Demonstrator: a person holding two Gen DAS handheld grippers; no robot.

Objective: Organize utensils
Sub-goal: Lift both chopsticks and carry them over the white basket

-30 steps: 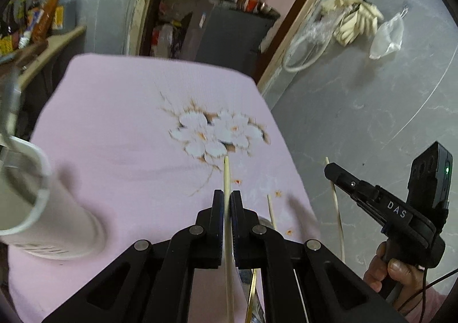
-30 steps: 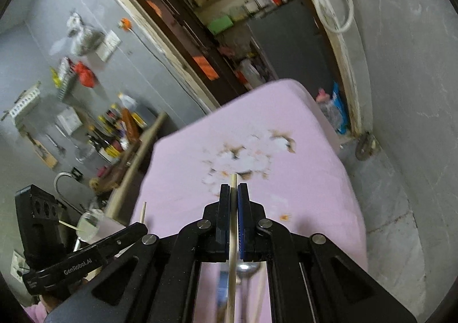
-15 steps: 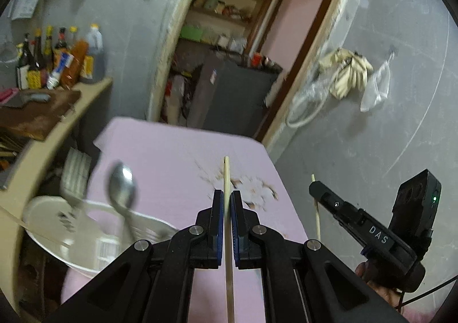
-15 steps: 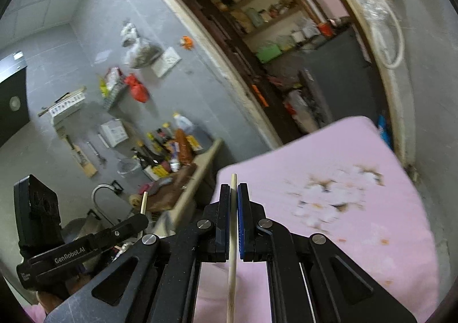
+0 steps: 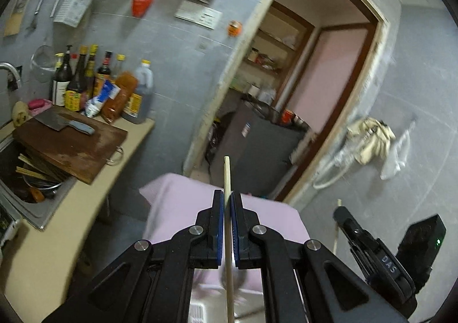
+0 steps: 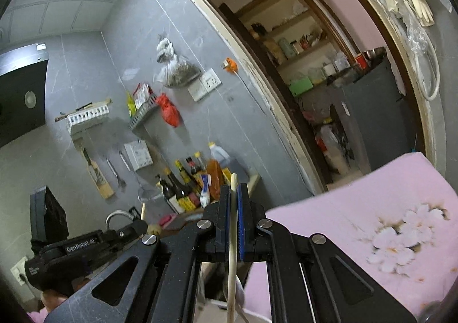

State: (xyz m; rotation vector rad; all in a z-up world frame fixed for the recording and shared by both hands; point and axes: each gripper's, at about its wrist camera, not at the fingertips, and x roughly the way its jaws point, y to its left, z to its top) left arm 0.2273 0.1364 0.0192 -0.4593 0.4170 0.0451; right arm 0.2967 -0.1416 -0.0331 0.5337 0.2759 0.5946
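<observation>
Both grippers rise off the pink tablecloth (image 5: 183, 202), each lifting its chopstick (image 5: 227, 180); views tilt up to wall and doorway (image 6: 315, 65). White holder and spoon drop from left view.

Right claw (image 6: 233, 194) clamped on 1 pale chopstick (image 6: 232, 237), above pink floral tablecloth (image 6: 372, 208), bottles (image 6: 194, 177) beyond

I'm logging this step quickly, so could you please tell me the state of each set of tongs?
Left tongs: closed on a chopstick.
Right tongs: closed on another chopstick.
</observation>
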